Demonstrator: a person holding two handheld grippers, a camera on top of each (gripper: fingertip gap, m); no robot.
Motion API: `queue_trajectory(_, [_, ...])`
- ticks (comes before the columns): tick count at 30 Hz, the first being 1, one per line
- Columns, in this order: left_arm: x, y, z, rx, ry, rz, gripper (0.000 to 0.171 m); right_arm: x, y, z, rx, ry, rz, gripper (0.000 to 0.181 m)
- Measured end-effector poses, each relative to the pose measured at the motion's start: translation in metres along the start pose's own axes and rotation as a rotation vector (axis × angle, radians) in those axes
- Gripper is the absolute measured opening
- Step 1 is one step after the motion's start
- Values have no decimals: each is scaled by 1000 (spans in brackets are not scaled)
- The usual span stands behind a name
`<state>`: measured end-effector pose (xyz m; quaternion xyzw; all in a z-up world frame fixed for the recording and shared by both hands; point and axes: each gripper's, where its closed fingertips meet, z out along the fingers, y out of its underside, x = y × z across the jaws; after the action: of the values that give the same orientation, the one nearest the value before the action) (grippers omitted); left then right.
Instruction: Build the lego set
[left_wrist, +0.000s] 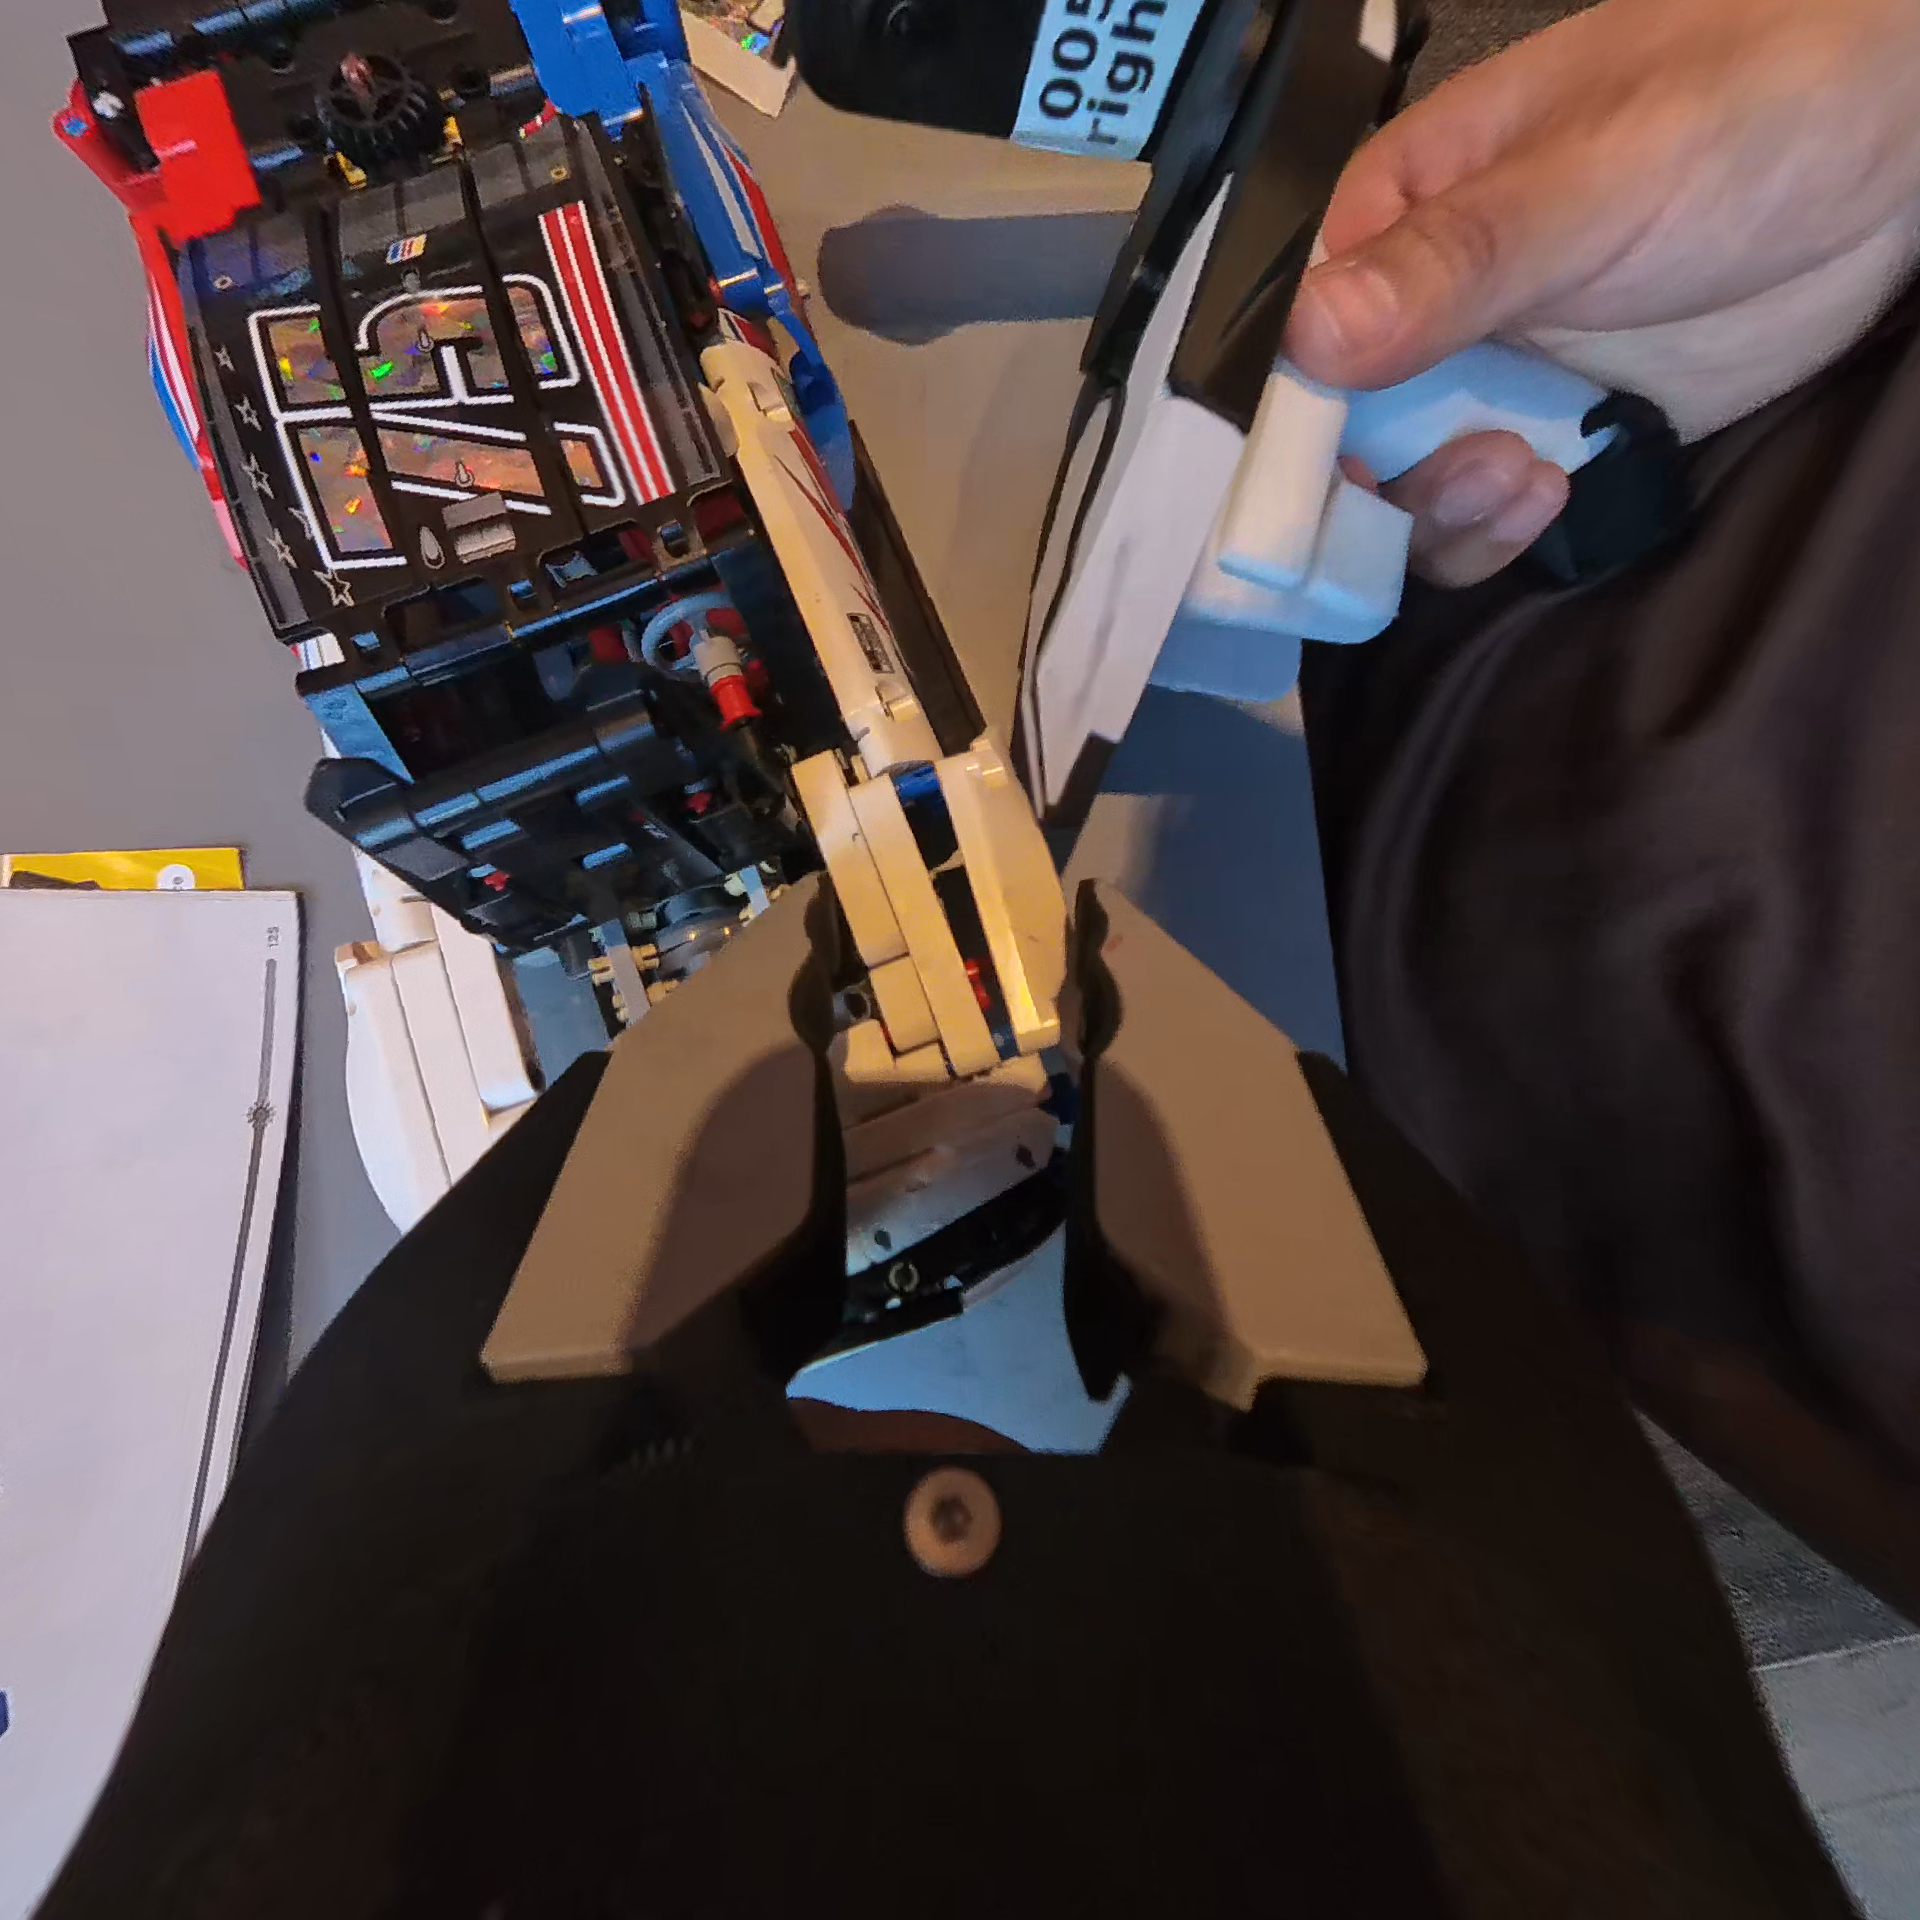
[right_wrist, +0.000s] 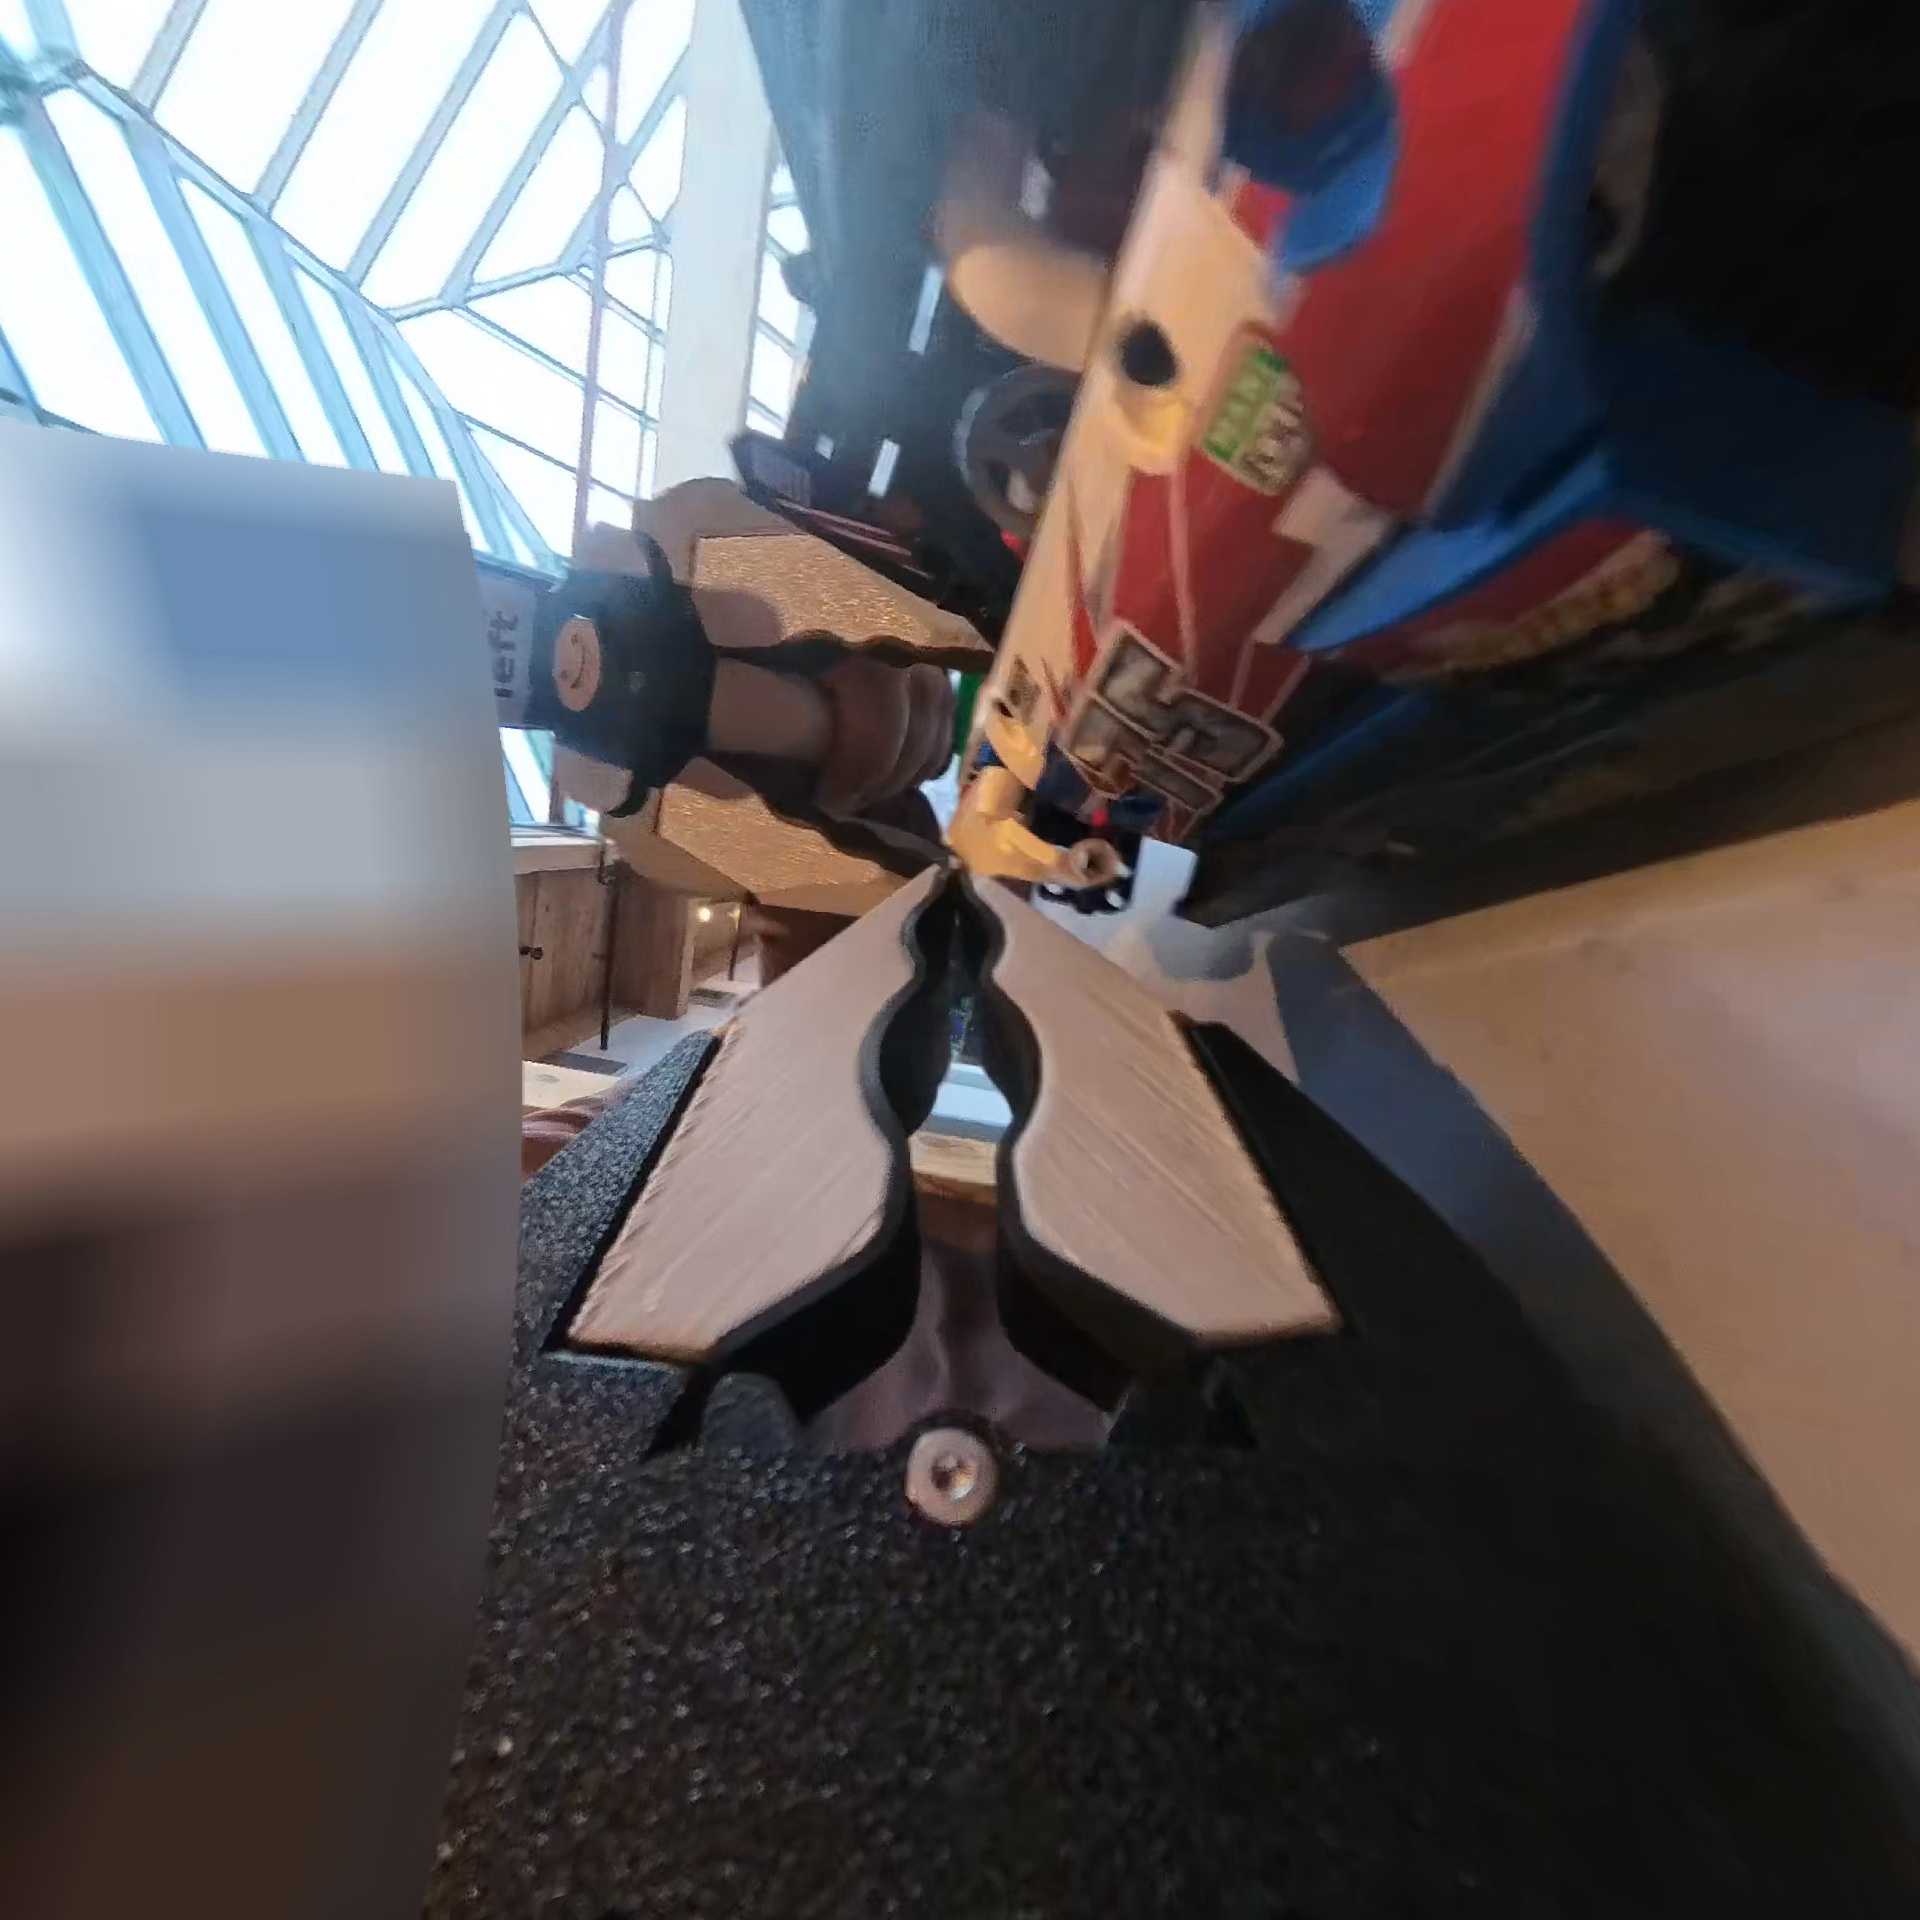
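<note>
Lego car (left_wrist: 457, 436) tipped up off the tan table (left_wrist: 966, 260), roof panel facing the left wrist camera; long axis runs from upper left down to lower centre of that view, white end nearest the camera. Body black, blue and red, striped and starred roof, white side strip (left_wrist: 821, 540) along its right edge. Right wrist view shows the same car (right_wrist: 1299, 436) blurred and close at upper right, red and white side toward the lens, above the table (right_wrist: 1610, 1091).

Instruction booklet (left_wrist: 114, 1195) lies open on the table at left.

Left gripper (left_wrist: 951, 966): jaws apart only by the width of the car's white end block (left_wrist: 966, 914), clamped on it from both sides.

Right gripper (right_wrist: 954, 883): jaws closed, tips meeting, nothing visible between them; tips just beside the car's small white corner parts (right_wrist: 1013, 831), contact unclear. In the left view it sits at upper right, a hand (left_wrist: 1621, 208) on its white trigger (left_wrist: 1455, 416).
</note>
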<state>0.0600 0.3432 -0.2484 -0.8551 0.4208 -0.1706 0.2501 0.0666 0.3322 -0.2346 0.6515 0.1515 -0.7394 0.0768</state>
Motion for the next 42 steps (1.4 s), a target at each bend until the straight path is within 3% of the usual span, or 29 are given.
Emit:
queue_trajectory(7, [-1, -3, 0, 13, 3, -7, 41, 4, 2, -3, 5, 27, -11, 0])
queue_trajectory(11, [0, -2, 0, 16, 10, -20, 43, 7, -2, -10, 27, 25, 54, 23])
queue_trajectory(14, [0, -1, 0, 17, 9, -20, 43, 12, -2, -12, 36, 82, 35, 28])
queue_trajectory(42, [-2, -4, 3, 17, -2, -11, 42, 13, -18, -10, 75, 113, -62, 17])
